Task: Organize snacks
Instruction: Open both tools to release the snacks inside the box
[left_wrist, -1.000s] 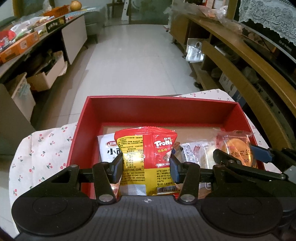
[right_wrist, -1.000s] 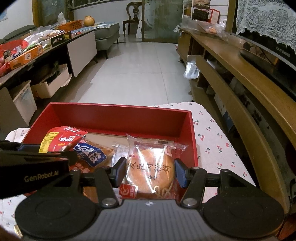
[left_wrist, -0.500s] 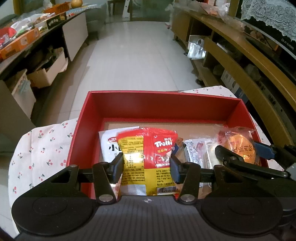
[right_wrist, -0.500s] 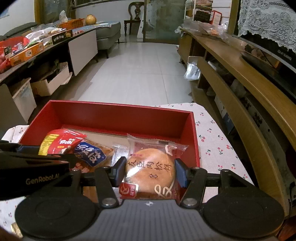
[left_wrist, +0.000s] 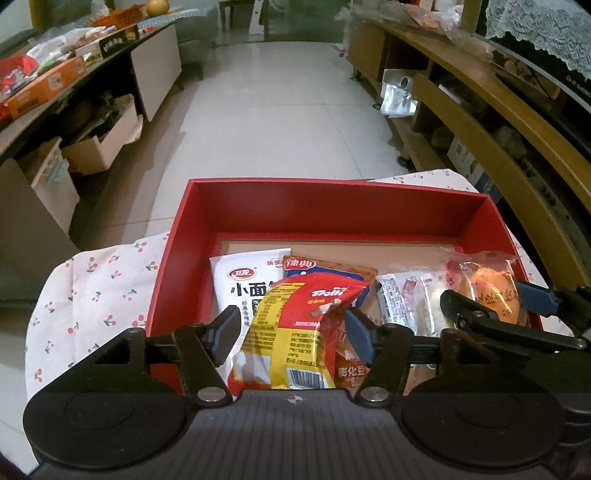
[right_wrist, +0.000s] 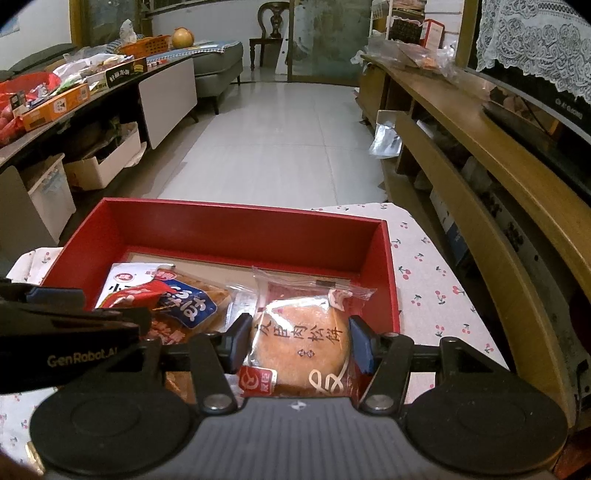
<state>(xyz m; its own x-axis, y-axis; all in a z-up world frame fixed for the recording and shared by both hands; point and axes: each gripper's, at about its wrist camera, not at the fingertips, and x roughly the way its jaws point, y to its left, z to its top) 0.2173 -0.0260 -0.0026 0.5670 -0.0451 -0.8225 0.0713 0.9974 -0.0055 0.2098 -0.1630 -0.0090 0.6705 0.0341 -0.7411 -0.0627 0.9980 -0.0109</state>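
Note:
A red and yellow Trolli bag (left_wrist: 303, 332) lies tilted on other packets inside the red box (left_wrist: 332, 184). It sits between the jaws of my left gripper (left_wrist: 291, 332), which are opening, and the left pad stands clear of it. My right gripper (right_wrist: 299, 341) is shut on a round pastry in a clear wrapper (right_wrist: 299, 343), held over the right end of the red box (right_wrist: 236, 206). In the left wrist view that pastry (left_wrist: 480, 288) shows at the right. A white packet (left_wrist: 243, 280), a blue-labelled brown packet (left_wrist: 325, 266) and a clear-wrapped packet (left_wrist: 402, 299) lie on the box floor.
The box stands on a cherry-print cloth (left_wrist: 99, 291) that shows at both its sides. A long wooden shelf unit (left_wrist: 498, 122) runs along the right. A low table with snack boxes (left_wrist: 55, 81) and storage bins stands at the left, with tiled floor (left_wrist: 277, 110) between.
The left jaws have spread apart and the Trolli bag has slumped down and to the right onto the packets. The right gripper and its pastry have not moved.

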